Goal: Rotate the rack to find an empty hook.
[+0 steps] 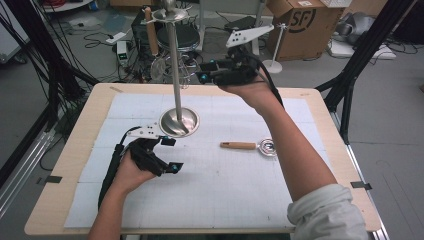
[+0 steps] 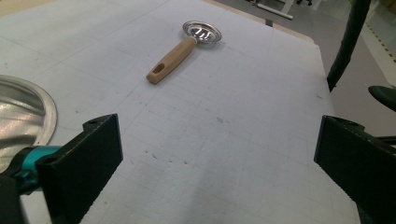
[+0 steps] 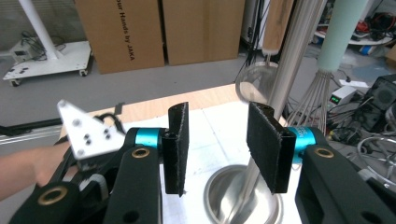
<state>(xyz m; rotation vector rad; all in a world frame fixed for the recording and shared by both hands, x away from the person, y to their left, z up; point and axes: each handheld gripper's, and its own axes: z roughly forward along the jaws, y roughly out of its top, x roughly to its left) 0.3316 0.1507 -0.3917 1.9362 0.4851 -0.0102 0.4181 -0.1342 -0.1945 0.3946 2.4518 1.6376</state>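
right hand-held gripper [image 1: 202,71] raised beside the stand [image 1: 176,70], narrowly parted, empty — left hand-held gripper [image 1: 170,154] wide on the tabletop [image 1: 240,175]; strainer [image 1: 250,146] best gripped mid-handle.

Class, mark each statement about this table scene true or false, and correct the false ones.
1. The wooden-handled strainer lies flat on the table mat. True.
2. The left gripper is shut on the strainer. False: its jaws are open and empty, the strainer lying apart.
3. The metal stand rises upright from a round base. True.
4. The right gripper rests on the mat. False: it is held up in the air beside the stand's pole.
5. The right gripper's jaws are open. True.
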